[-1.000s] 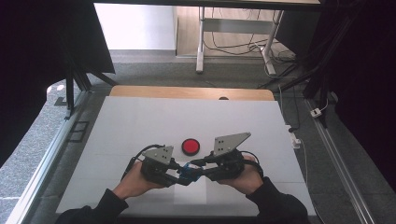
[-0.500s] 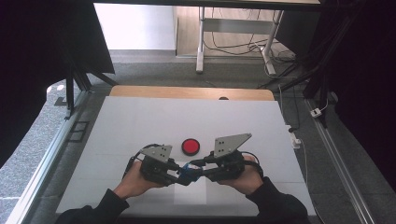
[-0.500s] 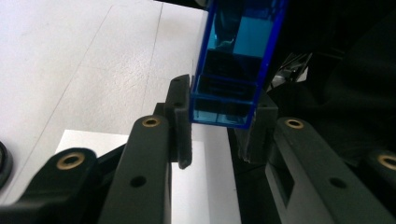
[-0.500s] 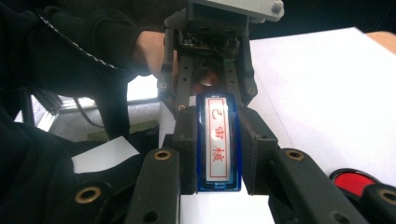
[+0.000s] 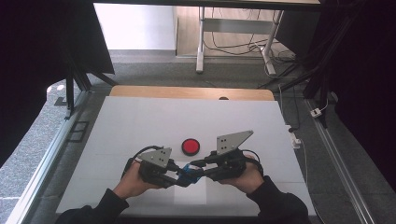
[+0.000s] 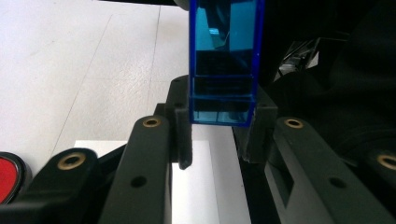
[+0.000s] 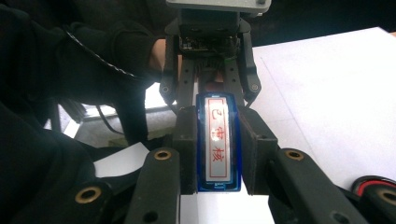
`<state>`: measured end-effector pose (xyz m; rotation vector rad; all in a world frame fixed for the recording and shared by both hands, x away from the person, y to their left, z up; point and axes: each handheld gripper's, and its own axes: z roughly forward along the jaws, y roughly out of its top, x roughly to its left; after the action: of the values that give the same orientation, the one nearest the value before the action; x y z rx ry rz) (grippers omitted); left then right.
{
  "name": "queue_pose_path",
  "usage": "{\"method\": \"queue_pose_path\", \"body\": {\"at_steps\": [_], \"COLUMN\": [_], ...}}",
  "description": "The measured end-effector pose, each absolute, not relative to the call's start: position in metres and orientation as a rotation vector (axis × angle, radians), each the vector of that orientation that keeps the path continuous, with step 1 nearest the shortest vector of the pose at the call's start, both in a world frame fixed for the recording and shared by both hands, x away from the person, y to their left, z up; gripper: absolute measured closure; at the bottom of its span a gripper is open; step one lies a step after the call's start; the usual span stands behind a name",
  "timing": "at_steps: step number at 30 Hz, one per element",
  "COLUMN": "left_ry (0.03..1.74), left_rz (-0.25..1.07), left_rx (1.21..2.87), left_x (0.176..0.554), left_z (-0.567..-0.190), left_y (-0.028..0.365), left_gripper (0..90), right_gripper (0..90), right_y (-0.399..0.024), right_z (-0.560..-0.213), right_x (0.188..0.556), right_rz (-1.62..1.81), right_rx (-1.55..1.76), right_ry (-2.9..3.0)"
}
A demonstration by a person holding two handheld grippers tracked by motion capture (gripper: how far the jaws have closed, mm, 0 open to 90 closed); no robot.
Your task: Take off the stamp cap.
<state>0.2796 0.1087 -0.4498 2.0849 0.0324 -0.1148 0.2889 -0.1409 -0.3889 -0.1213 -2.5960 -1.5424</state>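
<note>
Both grippers, left & right, clamped tight on opposite ends of small blue translucent plastic box, held near-centre over white bench; round red button just beyond.

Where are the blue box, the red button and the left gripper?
blue box (image 6: 223,60), left gripper view, its clear front face.
red button (image 5: 190,146), high view, its red top.
left gripper (image 5: 180,178), high view, its jaw tips.
</note>
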Motion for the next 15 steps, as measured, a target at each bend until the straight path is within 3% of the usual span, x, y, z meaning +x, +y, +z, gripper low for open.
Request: {"method": "queue_pose_path", "body": {"at_steps": [15], "left_ry": [0.087], "left_rz": [-0.123], "left_rx": [2.116], "left_x": [0.281], "left_z": [-0.448], "left_y": [0.109], "left_gripper": [69.3], "right_gripper": [71.6], "right_y": [-0.137], "right_z": [-0.386], "right_x": [0.281], "right_rz": [-1.544], "right_rx": [-0.064], "right_ry": [-2.71]}}
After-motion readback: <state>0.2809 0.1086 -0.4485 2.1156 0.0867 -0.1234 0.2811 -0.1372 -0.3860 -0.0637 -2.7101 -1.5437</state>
